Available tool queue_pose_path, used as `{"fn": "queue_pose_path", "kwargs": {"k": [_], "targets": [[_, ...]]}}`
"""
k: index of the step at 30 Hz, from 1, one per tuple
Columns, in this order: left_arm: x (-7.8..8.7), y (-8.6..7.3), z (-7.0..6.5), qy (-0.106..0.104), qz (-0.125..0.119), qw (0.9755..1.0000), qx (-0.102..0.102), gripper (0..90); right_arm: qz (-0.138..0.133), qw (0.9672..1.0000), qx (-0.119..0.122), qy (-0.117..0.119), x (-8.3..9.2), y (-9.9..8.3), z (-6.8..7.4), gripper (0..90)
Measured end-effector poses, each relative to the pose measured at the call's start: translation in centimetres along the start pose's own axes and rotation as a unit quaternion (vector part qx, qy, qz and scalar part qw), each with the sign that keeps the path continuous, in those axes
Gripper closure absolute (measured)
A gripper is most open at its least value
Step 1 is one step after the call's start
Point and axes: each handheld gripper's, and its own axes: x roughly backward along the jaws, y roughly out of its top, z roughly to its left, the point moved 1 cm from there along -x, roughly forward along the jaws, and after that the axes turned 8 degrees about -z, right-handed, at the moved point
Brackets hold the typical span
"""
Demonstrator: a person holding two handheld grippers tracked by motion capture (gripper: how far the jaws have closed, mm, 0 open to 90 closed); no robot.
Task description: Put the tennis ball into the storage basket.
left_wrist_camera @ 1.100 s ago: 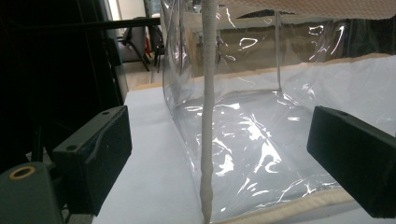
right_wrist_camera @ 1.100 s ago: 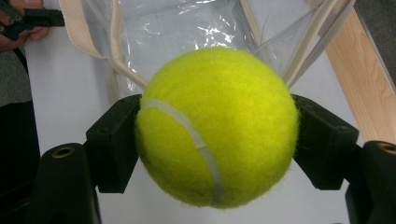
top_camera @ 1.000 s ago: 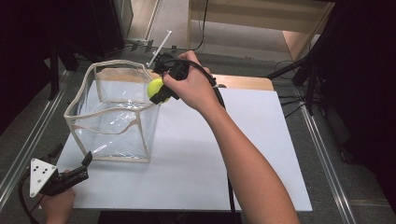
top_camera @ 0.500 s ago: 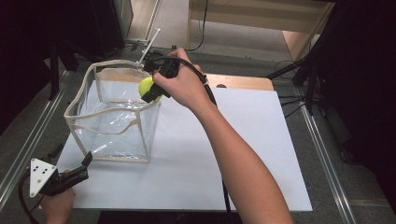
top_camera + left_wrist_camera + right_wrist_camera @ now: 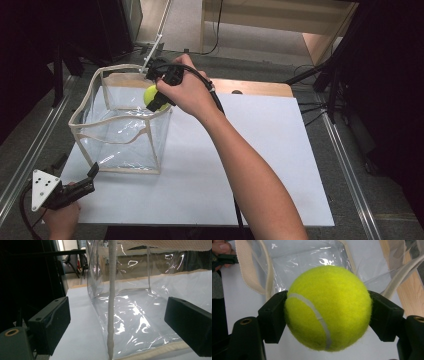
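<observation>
While the ball is pinched over the open bag, the step in hand looks like dropping it inside, and these lines say how to do that well.

Ball: the tennis ball [image 5: 327,307] is pinched between the two fingers of the right gripper [image 5: 159,93], one pad on each flank, and it sits just above the bag's near-right corner, inside the line of the rim as the high view shows it.

Bag: the clear bag [image 5: 120,125] stands upright and open on the tabletop [image 5: 260,150], its cream rim [image 5: 85,107] wavy and soft; through the right gripper view the bag's floor lies directly under the ball.

Left gripper: the left gripper [image 5: 75,187] rests low at the tabletop's near-left corner, fingers spread wide and holding nothing; the left gripper view has the bag's corner seam [image 5: 111,302] standing between those fingers, not touched by either.

Advice, position: carry the ball a little farther toward the bag's middle before letting go, so it clears the rim and the side trim.

Advice, release: lower it into the mouth first, then spread the fingers evenly; a drop from height would likely bounce.

Risk: the film walls are limp, so a brush from the hand could tip or fold the bag.

Support: closing the left fingers on the corner seam would probably steady it.
</observation>
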Motion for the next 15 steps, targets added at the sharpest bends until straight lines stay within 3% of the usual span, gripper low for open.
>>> {"fn": "queue_pose_path", "kwargs": {"k": [15], "targets": [[0.0, 0.0, 0.0, 0.000, -0.002, 1.0000, 0.001, 6.9, 0.027, 0.9996, -0.003, -0.004, -2.7, -0.1, -0.4, 23.1]]}}
